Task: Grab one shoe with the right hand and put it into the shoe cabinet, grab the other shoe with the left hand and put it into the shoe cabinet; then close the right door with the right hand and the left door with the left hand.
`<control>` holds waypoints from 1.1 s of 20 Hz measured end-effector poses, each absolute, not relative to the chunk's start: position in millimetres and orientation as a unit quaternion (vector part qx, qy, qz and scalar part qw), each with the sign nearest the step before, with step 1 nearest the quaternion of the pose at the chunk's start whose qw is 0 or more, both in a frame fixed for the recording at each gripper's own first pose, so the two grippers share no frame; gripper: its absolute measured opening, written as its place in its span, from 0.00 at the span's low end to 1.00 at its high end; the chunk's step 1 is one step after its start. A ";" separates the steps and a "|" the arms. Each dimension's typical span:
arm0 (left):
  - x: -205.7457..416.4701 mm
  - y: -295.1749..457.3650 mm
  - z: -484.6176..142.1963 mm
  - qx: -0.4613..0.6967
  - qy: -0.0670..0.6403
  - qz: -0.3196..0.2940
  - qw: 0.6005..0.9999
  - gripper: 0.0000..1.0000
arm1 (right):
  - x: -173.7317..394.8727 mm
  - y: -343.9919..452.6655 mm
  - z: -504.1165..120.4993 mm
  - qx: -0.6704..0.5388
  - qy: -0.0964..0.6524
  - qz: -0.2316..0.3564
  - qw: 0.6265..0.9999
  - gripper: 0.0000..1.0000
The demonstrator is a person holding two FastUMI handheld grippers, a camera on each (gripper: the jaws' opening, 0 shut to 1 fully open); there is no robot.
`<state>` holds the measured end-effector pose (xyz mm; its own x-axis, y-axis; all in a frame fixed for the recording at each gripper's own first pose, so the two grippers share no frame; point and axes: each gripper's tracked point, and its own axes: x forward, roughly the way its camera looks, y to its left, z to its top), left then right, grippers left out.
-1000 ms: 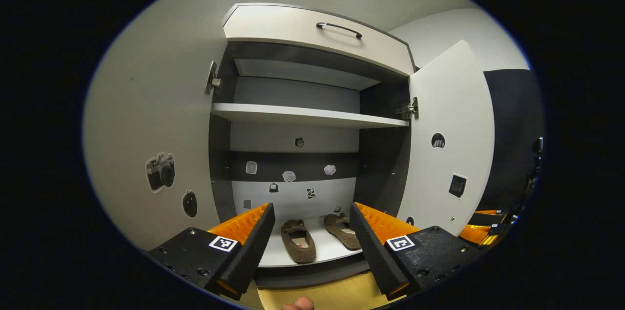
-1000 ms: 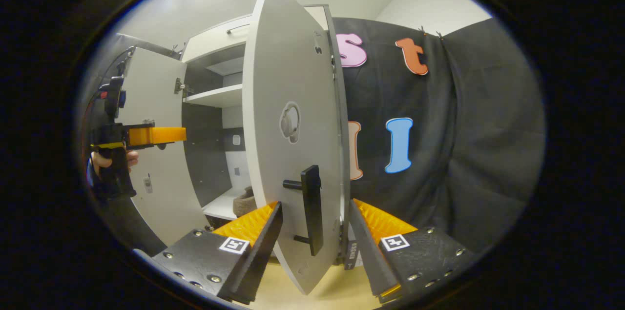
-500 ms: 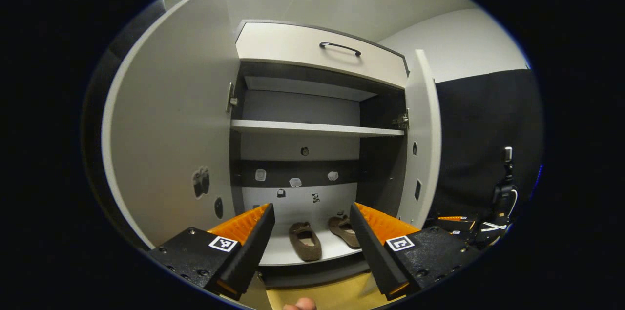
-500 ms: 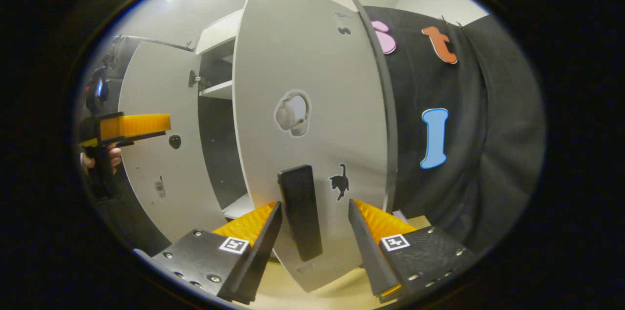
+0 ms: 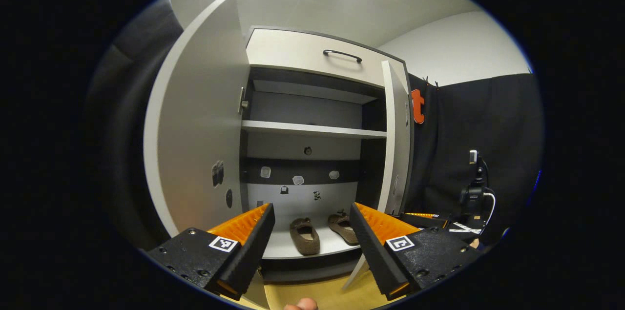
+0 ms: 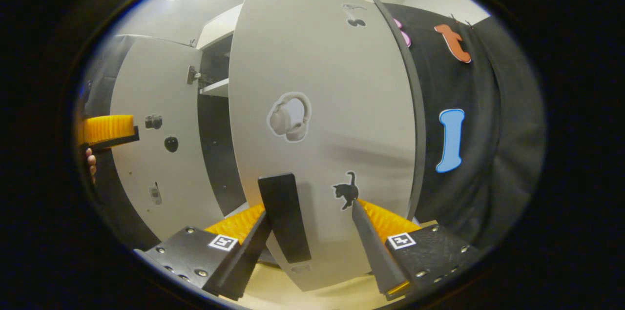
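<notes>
Since the earlier frames the right door [image 5: 396, 139] is swung well inward and, in the left gripper view, is seen almost edge-on, so its closing is judged under way while the left door [image 5: 195, 129] is left wide open. Both shoes [image 5: 305, 236] are seen side by side on the bottom shelf [image 5: 283, 250] of the shoe cabinet [image 5: 312, 51], long axes running front to back, toes apparently toward the back wall. The left gripper [image 5: 311, 232] is held open and empty. In the right gripper view, the right gripper [image 6: 312, 232] is held wide apart against the door's outer face, the handle [image 6: 283, 217] standing upright between its jaws, ungripped.
</notes>
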<state>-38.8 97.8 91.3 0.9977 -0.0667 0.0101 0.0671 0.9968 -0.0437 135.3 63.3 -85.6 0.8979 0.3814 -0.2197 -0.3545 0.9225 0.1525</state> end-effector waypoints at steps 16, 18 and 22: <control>-143.6 215.5 95.9 -0.001 -0.029 0.148 0.989 0.95 | 161.9 91.2 -89.9 0.050 0.110 0.179 0.976 0.98; -139.0 236.1 82.8 -0.005 -0.021 0.164 0.986 0.93 | 156.1 88.3 -81.2 0.060 0.098 0.179 0.977 0.96; -133.5 269.7 57.8 0.007 -0.009 0.185 0.983 0.95 | 147.7 83.8 -64.9 0.080 0.079 0.181 0.977 0.97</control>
